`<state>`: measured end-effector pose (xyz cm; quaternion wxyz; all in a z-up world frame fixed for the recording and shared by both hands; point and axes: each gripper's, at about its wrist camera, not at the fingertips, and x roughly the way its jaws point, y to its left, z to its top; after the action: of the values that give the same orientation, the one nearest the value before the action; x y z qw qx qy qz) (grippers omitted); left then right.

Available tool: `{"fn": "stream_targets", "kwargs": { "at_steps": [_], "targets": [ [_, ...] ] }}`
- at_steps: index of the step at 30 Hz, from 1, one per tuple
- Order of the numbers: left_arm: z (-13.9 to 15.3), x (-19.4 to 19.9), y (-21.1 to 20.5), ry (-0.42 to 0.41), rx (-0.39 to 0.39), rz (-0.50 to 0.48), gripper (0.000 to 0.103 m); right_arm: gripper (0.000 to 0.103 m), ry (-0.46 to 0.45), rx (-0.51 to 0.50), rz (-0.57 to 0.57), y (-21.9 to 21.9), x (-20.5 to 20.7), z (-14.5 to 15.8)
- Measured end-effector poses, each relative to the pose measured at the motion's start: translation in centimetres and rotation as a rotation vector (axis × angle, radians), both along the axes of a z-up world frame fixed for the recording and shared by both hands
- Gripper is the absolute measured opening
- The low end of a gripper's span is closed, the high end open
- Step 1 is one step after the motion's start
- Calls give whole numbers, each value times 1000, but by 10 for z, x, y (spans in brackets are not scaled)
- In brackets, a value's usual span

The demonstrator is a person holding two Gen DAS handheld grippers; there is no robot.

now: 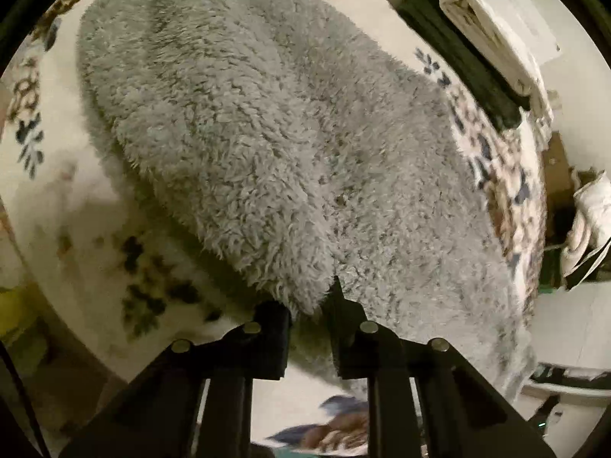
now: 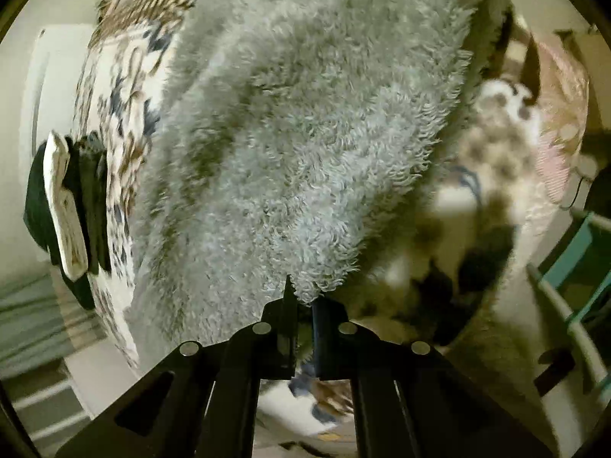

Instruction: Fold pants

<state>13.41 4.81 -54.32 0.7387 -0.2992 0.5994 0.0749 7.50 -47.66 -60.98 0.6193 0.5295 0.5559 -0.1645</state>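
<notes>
Grey fleecy pants (image 1: 275, 145), lifted | left tongs (image 1: 309, 305) pinching edge | right tongs (image 2: 303, 301) pinching edge

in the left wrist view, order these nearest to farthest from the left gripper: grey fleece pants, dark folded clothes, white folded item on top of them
1. grey fleece pants: pinched between the fingers of the left gripper, spreading up the middle.
2. dark folded clothes: upper right, on the floral bedspread past the pants.
3. white folded item: far upper right, resting on the dark clothes' outer side.
</notes>
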Motion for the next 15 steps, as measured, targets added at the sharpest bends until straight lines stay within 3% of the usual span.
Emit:
{"fn": "stream_targets", "kwargs": {
  "at_steps": [3,5,6,7,8,9,10,11,12,15],
  "targets": [
    [-27,16,-9,69,23,-7,19,6,68,13,94,0,12,-21],
    [-35,21,-5,128,7,7,25,16,185,20,206,7,24,-42],
    [-31,22,-3,135,2,15,29,19,192,18,242,9,28,-41],
    [-26,24,-4,133,3,11,30,31,179,4,285,12,32,-33],
    [-14,27,-5,123,21,-19,32,50,164,-30,339,19,39,-20],
    [-4,31,-7,125,54,-54,50,59,143,-91,428,31,47,2],
    [2,34,-9,126,80,-77,84,67,130,-118,474,40,53,15],
    [13,39,-10,114,121,-109,97,68,105,-131,519,52,62,30],
    [22,47,-10,91,161,-138,101,68,75,-110,569,67,74,44],
    [37,74,-6,39,251,-184,101,68,-20,60,684,120,133,61]
  ]
}}
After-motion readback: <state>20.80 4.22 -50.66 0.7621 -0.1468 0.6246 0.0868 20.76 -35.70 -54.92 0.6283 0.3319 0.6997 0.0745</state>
